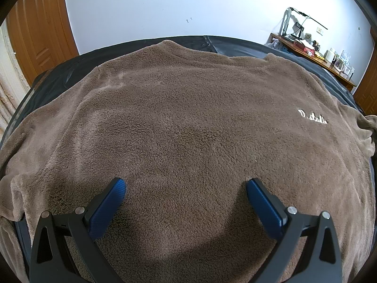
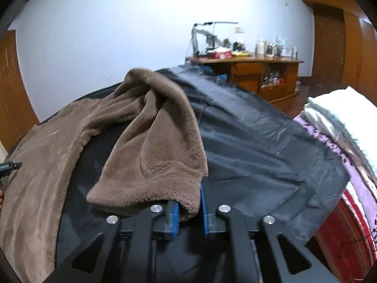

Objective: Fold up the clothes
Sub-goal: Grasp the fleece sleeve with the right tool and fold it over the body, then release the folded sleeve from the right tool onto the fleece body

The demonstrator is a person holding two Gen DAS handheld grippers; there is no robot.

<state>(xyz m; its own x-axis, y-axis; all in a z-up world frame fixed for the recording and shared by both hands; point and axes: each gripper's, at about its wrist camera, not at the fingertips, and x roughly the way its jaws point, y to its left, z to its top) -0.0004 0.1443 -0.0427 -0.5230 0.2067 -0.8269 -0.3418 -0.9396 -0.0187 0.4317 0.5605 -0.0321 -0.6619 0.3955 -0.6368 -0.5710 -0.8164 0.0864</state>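
Brown fleece top [image 1: 179, 122] lay spread across a black-covered bed [image 2: 259, 146].
The left gripper [image 1: 186, 186] hovered above it, jaws wide apart; the right gripper [image 2: 189, 202] pinched its sleeve cuff [image 2: 150, 188].

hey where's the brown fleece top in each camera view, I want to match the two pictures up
Left wrist view: the brown fleece top lies spread flat, filling the middle, under the open left gripper.
Right wrist view: its body runs down the left side, and the right gripper pinches the sleeve cuff at centre.
Shared landmark: the wooden desk against the white wall.
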